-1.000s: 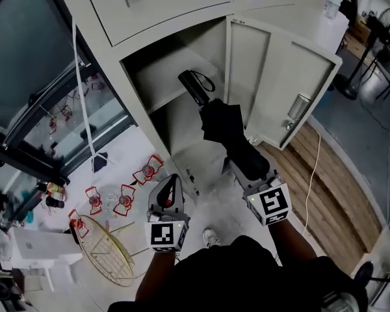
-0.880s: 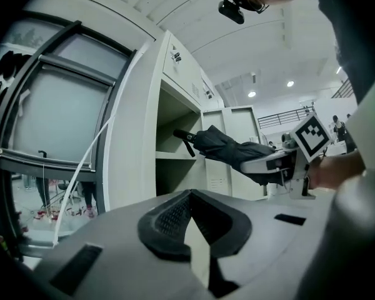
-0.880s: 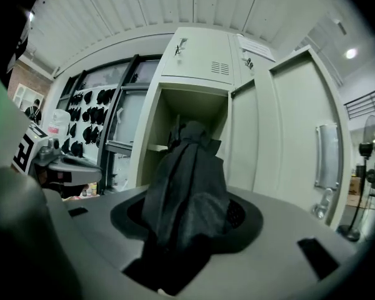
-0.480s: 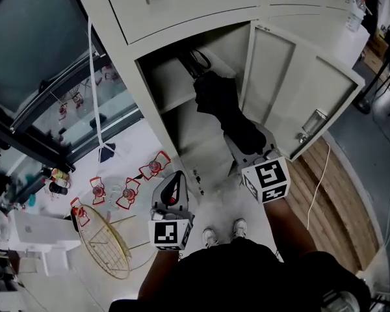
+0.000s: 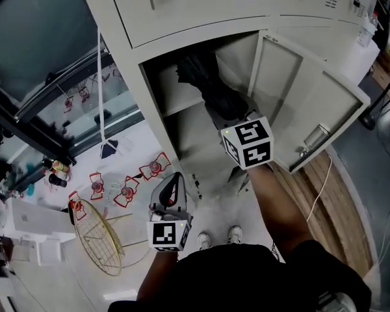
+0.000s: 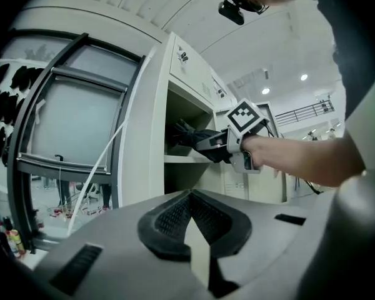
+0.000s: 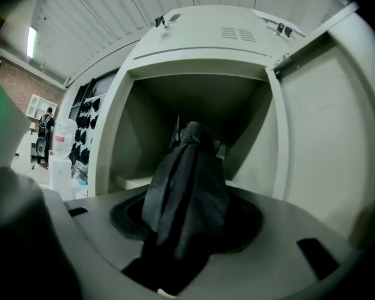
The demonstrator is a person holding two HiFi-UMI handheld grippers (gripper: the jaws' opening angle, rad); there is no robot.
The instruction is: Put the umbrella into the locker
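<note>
The grey locker [image 5: 155, 90] stands with its door [image 5: 312, 103] swung open to the right. A folded black umbrella [image 5: 207, 86] reaches into the upper compartment, above the inner shelf [image 5: 175, 104]. My right gripper [image 5: 231, 117] is shut on its near end, just at the locker's mouth. In the right gripper view the umbrella [image 7: 186, 186] runs from the jaws into the locker [image 7: 194, 42]. My left gripper [image 5: 175, 181] hangs low in front of the locker, shut and holding nothing. The left gripper view shows the umbrella [image 6: 189, 134] above the shelf, with the right gripper [image 6: 214, 145] behind it.
A gold wire rack [image 5: 99, 242] lies on the floor at the left, beside red-and-white items [image 5: 125, 194] and a white box [image 5: 36, 223]. A wooden strip [image 5: 335, 197] with a white cable [image 5: 316, 190] runs at the right. A dark window frame [image 5: 32, 129] stands left of the locker.
My right gripper has risen and pushed forward, carrying the umbrella from in front of the locker into its upper compartment. The left gripper has stayed in place.
</note>
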